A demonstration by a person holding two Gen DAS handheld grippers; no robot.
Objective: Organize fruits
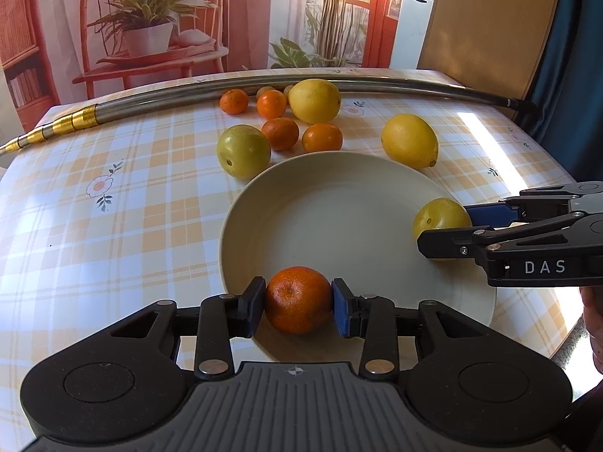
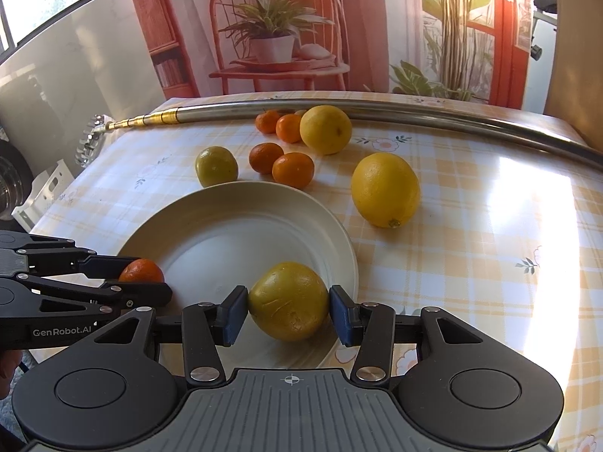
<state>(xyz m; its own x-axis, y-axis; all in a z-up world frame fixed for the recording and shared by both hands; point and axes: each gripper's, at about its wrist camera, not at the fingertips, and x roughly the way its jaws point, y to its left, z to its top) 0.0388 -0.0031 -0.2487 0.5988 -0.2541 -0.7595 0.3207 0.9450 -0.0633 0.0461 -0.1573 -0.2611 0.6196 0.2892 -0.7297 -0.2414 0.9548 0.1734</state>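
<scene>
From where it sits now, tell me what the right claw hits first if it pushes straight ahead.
Holding a yellow fruit, the right claw points across the plate. Its far rim comes first, then probably the two tangerines just beyond; depth is uncertain.

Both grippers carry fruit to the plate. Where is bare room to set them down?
The plate's middle is bare, between the mandarin and the yellow fruit. The tablecloth left of it is clear. Beyond the far rim, fruit crowds.

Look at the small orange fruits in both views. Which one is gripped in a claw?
The mandarin over the plate's near rim, pinched in the left claw. The other four small orange fruits lie loose on the tablecloth beyond the plate.
</scene>
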